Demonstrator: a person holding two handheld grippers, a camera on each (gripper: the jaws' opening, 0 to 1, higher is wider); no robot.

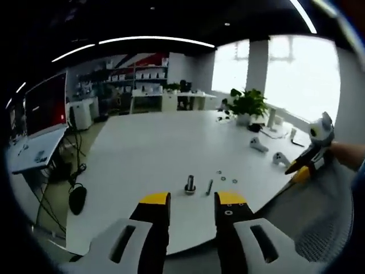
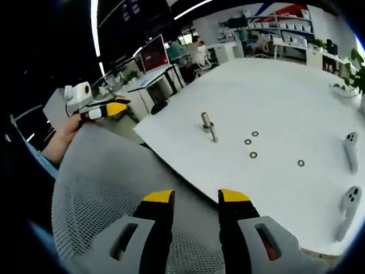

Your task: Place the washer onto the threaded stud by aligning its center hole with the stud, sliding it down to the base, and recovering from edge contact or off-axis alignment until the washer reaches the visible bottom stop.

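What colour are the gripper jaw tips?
Yellow tips on black jaws of the right gripper, clearest in the right gripper view.

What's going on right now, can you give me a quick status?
Both grippers open, empty: left, right, short of the table. Stud upright, bare; bolt lying beside it. Four washers loose on the table. Nothing in the way.

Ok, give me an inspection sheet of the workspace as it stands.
Surface: large white table, mostly bare.
Job's things: upright threaded metal stud near the table edge, nothing on it; four small dark ring washers loose beside it; a thin metal rod lying by the stud.
Clutter: two white handheld controllers; potted green plant.
Grippers: left gripper and right gripper both open, empty, off the table.
Cables: nothing seen on the table.
Surroundings: grey mesh chair back, desks, shelving.
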